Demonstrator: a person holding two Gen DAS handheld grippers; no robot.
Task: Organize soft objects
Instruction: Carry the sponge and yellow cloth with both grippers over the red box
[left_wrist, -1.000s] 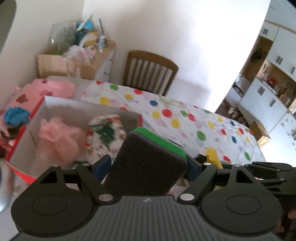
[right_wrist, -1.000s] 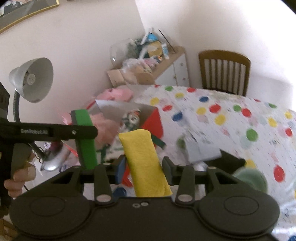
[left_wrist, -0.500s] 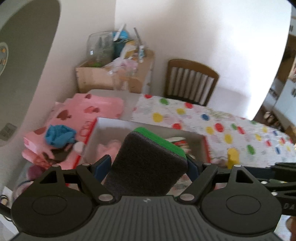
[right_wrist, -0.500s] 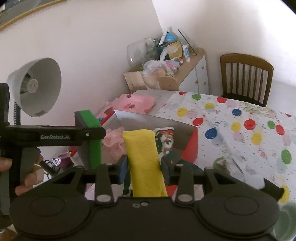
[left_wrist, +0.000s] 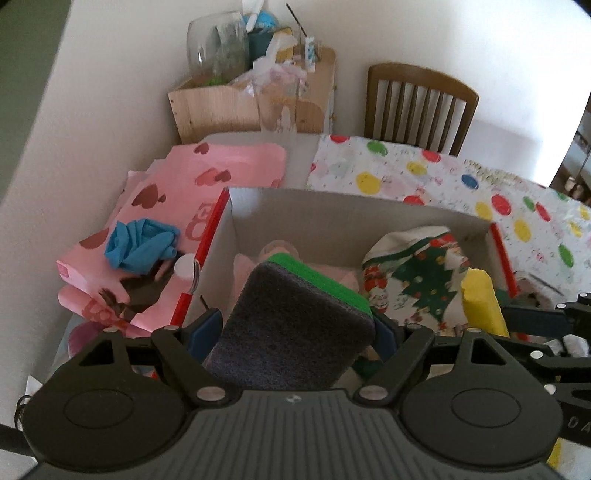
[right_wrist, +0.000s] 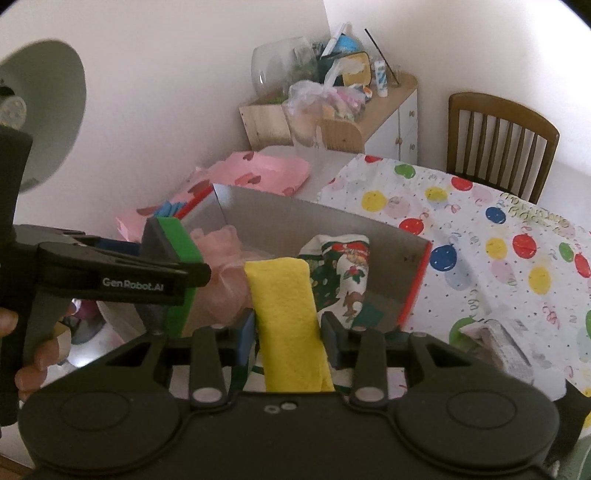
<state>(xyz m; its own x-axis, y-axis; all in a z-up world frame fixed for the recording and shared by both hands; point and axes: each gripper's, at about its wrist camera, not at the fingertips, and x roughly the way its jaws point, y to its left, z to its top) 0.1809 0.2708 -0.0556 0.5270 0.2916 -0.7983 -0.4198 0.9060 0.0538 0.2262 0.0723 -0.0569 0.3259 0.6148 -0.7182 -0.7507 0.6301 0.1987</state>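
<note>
Sponge (left_wrist: 295, 325), dark with a green back, sits pinched in the left tool (left_wrist: 295, 332) above the open box (left_wrist: 332, 210) at the table's wall-side edge; the right tool (right_wrist: 288, 332) pinches a yellow cloth (right_wrist: 288, 325) just beside it. The tools crowd one opening: they may knock together. Released too high, the sponge could bounce off the pink mesh puff (right_wrist: 221, 273) or the Christmas cloth (left_wrist: 417, 280) and land outside.

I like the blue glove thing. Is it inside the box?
No, the blue glove lies on the pink heart paper beside the box, outside its red-edged wall.
</note>
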